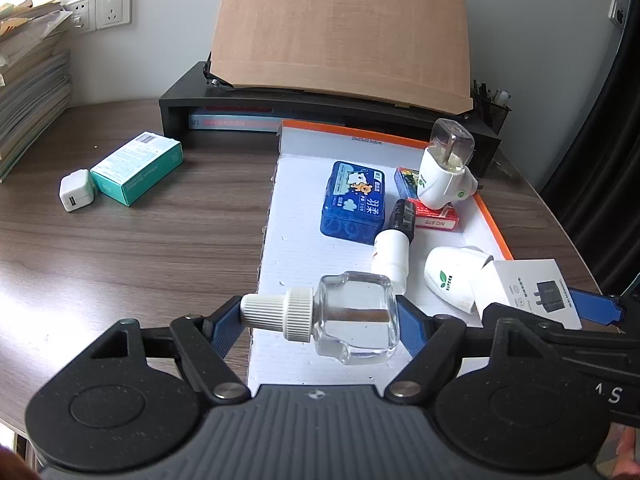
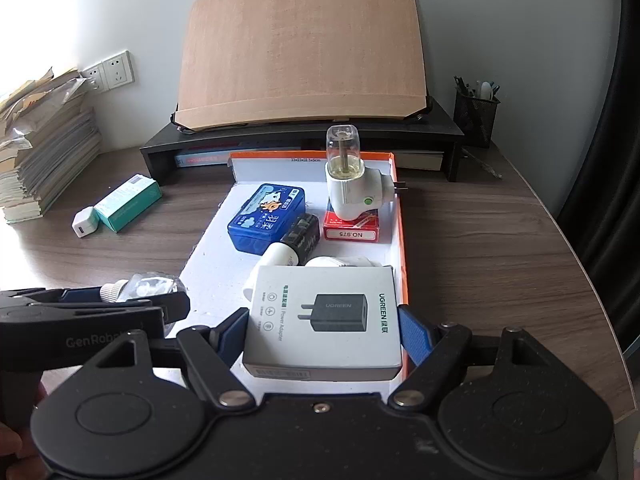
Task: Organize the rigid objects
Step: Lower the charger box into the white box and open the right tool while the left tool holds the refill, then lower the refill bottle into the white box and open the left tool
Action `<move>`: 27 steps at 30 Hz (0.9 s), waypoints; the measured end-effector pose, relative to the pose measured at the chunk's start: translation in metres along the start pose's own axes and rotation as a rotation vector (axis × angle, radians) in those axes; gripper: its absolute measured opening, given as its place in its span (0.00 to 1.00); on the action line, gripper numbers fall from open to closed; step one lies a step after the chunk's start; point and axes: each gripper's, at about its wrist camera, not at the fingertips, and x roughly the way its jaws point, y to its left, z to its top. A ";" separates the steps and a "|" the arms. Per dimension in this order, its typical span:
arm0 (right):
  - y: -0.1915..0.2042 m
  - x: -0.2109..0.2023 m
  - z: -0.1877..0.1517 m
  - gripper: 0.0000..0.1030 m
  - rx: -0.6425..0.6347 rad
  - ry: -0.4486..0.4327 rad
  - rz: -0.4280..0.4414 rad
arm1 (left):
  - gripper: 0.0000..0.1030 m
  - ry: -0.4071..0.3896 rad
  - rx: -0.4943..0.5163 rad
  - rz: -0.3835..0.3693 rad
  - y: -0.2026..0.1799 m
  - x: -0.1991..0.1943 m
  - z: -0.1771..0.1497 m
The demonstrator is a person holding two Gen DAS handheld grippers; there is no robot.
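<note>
1. Two grips: the left gripper [image 1: 320, 320] has its blue pads pressed on a clear glass bottle [image 1: 352, 330] lying crosswise at lower centre, white cap leftward, above the white tray [image 1: 304, 216] edge.
2. The right gripper [image 2: 324, 332] clamps a white adapter box [image 2: 324, 320] flat between wide-set fingers, over the tray's near end, angled down.

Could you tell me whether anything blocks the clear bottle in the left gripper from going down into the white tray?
Nothing visible does: the clear bottle hangs over the white tray's bare near-left floor; the blue tin lies farther back.
</note>
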 end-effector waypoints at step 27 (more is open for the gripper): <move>-0.014 -0.010 0.008 0.91 0.043 -0.073 -0.083 | 0.80 0.028 0.040 -0.088 -0.017 0.015 0.007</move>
